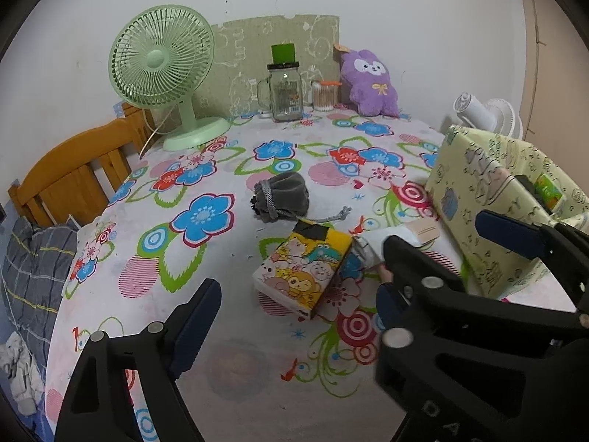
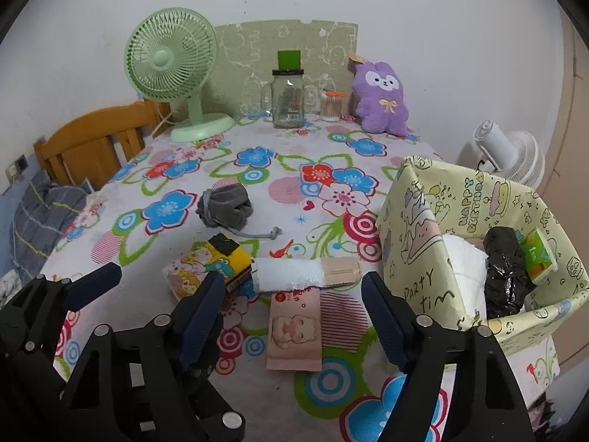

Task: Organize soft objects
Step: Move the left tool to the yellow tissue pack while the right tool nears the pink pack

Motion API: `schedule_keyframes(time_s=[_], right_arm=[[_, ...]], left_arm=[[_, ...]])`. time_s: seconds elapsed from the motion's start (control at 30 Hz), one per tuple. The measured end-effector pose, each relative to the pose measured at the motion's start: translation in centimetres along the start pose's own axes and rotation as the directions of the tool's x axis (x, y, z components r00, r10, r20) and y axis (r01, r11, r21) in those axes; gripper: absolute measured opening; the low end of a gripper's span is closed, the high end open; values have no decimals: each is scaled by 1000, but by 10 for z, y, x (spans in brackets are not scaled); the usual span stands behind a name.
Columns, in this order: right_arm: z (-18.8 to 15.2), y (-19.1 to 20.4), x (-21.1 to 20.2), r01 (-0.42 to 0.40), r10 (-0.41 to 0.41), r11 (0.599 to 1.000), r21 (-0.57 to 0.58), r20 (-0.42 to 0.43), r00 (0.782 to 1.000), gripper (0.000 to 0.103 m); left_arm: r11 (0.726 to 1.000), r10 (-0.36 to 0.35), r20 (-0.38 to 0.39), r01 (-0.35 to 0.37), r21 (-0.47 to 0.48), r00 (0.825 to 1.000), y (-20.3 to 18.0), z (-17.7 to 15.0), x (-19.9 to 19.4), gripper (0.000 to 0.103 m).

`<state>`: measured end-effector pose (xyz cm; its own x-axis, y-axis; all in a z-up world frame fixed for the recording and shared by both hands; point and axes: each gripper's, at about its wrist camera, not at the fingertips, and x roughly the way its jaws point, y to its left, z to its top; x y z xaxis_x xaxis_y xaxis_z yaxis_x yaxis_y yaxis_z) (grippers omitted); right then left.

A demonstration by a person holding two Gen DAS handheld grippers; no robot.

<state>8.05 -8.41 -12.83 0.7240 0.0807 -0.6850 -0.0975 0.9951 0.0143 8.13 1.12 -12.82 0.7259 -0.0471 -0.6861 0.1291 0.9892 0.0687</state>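
My left gripper (image 1: 294,291) is open, its jaws either side of a yellow cartoon tissue pack (image 1: 305,269) on the flowered tablecloth, not touching it. My right gripper (image 2: 292,280) is open over a white and beige soft pack (image 2: 305,274), with a pink baby-print wipes pack (image 2: 294,328) lying between its fingers. A grey drawstring pouch (image 2: 224,208) lies further back. A purple plush (image 2: 383,97) leans on the wall. At the right, a box wrapped in yellow birthday paper (image 2: 405,199) holds a white cloth, a black bag (image 2: 504,272) and a green pack (image 2: 537,258).
A green fan (image 1: 162,70), a glass jar (image 1: 285,92) and a cotton-swab tub (image 1: 325,95) stand along the back wall. A white fan (image 2: 508,154) is behind the box. A wooden headboard (image 1: 73,173) and grey bedding lie past the table's left edge.
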Motion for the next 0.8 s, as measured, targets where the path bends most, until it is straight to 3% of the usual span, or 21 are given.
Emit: schedule_keyframes(time_s=[0.37,0.63,0.7,0.8], right_arm=[[-8,-2,20,-21,28,997,79,-82,996,64],[-16,-2,37,-16,31,994,111,-136,990,63],[-18,0,41,-13,30,994,112,-156,987,55],[-19,2,44,4,11,996,94,-161,987,52]], left_arm=[[997,-13,-32,15,73,999,2,-3,18,87],[994,-11,-65,18,104,998,3,-7,32,87],[994,-9,-77,17,105,997,4,-8,36,87],[994,-9,-90,18,106,996,5,-11,40,87]])
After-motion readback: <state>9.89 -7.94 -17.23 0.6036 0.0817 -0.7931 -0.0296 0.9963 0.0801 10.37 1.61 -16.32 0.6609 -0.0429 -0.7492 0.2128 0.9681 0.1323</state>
